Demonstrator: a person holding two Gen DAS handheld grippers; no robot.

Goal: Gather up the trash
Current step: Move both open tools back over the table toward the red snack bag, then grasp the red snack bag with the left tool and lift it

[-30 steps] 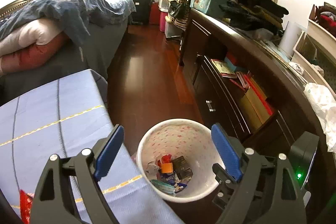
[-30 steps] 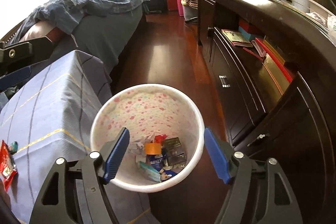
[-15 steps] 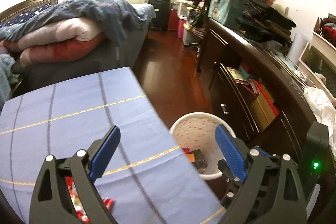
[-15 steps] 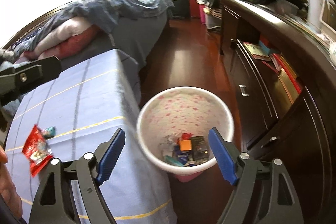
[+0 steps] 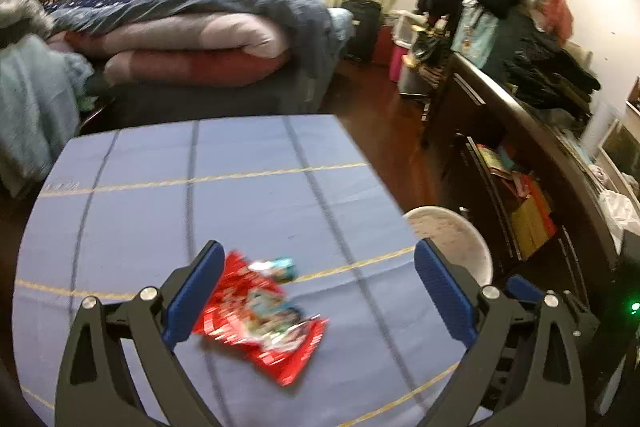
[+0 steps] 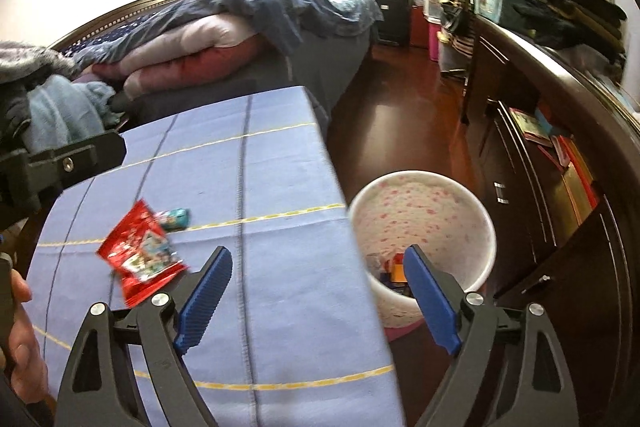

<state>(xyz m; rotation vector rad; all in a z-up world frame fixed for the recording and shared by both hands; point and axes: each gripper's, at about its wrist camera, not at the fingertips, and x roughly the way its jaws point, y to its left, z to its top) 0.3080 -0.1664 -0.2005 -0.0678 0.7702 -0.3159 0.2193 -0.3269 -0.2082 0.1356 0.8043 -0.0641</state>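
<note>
A red snack wrapper [image 5: 262, 319] lies flat on the blue tablecloth [image 5: 240, 195], with a small teal wrapper [image 5: 282, 264] just behind it. My left gripper [image 5: 316, 293] is open and empty, above the red wrapper. In the right wrist view the red wrapper [image 6: 140, 253] and teal wrapper [image 6: 175, 217] lie to the left. My right gripper [image 6: 318, 301] is open and empty, over the table's right edge. The white bin with pink dots [image 6: 424, 223] stands on the floor right of the table, with several pieces of trash inside; it also shows in the left wrist view [image 5: 452, 239].
A dark wooden dresser [image 6: 560, 187] with open shelves of books runs along the right. A bed [image 5: 192, 43] with piled quilts stands behind the table. Dark wood floor [image 6: 404, 115] lies between them. The left gripper's body [image 6: 60, 163] shows at the left edge.
Both grippers have swung left, away from above the bin and over the table. The red and teal wrappers have come into view. Both stay open.
</note>
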